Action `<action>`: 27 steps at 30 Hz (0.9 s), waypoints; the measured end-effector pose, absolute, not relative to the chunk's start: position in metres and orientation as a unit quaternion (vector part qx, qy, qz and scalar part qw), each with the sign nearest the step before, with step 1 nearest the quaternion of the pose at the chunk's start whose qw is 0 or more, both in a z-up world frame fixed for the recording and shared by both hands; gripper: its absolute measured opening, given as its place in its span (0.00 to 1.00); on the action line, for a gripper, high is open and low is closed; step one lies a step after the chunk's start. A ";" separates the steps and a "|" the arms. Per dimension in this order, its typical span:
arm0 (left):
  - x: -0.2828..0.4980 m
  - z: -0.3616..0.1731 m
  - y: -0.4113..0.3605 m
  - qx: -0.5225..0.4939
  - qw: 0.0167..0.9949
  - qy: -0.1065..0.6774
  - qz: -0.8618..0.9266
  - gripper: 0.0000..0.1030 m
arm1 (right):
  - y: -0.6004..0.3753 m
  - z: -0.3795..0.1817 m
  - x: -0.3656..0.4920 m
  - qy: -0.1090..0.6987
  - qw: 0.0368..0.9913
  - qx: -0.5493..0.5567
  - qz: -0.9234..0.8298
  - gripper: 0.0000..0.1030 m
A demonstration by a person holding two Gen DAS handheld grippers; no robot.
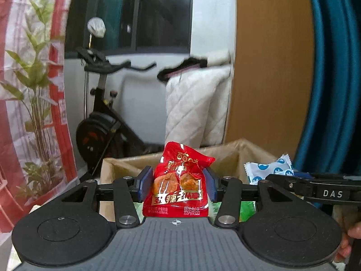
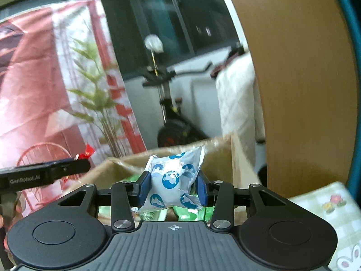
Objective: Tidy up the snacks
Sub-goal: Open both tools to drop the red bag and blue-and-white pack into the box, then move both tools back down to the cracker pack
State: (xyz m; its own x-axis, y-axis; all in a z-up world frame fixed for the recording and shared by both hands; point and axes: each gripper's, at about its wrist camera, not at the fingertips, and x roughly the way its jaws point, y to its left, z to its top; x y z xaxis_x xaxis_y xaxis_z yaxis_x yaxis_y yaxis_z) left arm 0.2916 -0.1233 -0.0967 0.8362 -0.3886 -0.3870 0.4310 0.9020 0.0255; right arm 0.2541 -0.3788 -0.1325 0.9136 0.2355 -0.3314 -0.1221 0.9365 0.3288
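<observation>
box (image 1: 227, 155) is the landmark here: an open cardboard one, its brown rim running across both wrist views just past the fingertips, with green packets showing low down in the gaps behind the fingers.

left tool (image 1: 178, 184) holds a red pouch (image 1: 178, 180), blue pads pressed on its two sides. the pouch stands upright, long axis vertical, its crumpled top edge above the box's near rim and its printed bottom edge hanging toward the camera. in this view the box mouth lies straight ahead of the pouch and a little below it.

right tool (image 2: 172, 186) is clamped on a white packet (image 2: 173, 180) with blue round marks, pinched across its width so the wrapper bulges between the pads. the packet sits tilted, one sealed end up toward the box's far wall, the other down and nearer the camera. the box's right-hand wall stands just beside it, and the mouth opens ahead and to the left.

both tools show in each other's views, side by side, the right one just to the right of the left, both near the box's near side. neither looks clearly nearer; i judge both are placed to drop in from the same edge.

the move that seems to follow is forward over the rim, then letting go. a checked cloth (image 2: 327, 214) lies to the right of the box.
</observation>
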 end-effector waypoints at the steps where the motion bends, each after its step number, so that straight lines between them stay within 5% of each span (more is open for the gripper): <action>1: 0.299 -0.100 -0.126 0.066 0.954 0.201 -0.214 0.54 | -0.376 -0.136 0.260 0.197 0.965 0.152 0.087 0.40; 5: 0.304 -0.109 -0.112 0.061 0.949 0.238 -0.199 0.59 | -0.366 -0.142 0.259 0.200 0.967 0.143 0.069 0.54; 15: 0.265 -0.094 -0.022 -0.010 0.937 0.250 -0.246 0.62 | -0.362 -0.146 0.187 0.162 0.970 0.170 0.063 0.55; 27: 0.245 -0.131 0.098 0.034 0.927 0.318 -0.196 0.61 | -0.263 -0.214 0.150 0.215 0.955 0.175 0.103 0.55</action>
State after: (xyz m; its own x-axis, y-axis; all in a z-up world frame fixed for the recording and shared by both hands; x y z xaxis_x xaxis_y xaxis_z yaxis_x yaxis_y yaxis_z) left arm 0.2447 0.0975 -0.1311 0.7208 -0.3414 -0.6033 0.3843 0.9211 -0.0621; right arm 0.1503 -0.2625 -0.2140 0.8865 0.2722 -0.3743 -0.1219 0.9176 0.3785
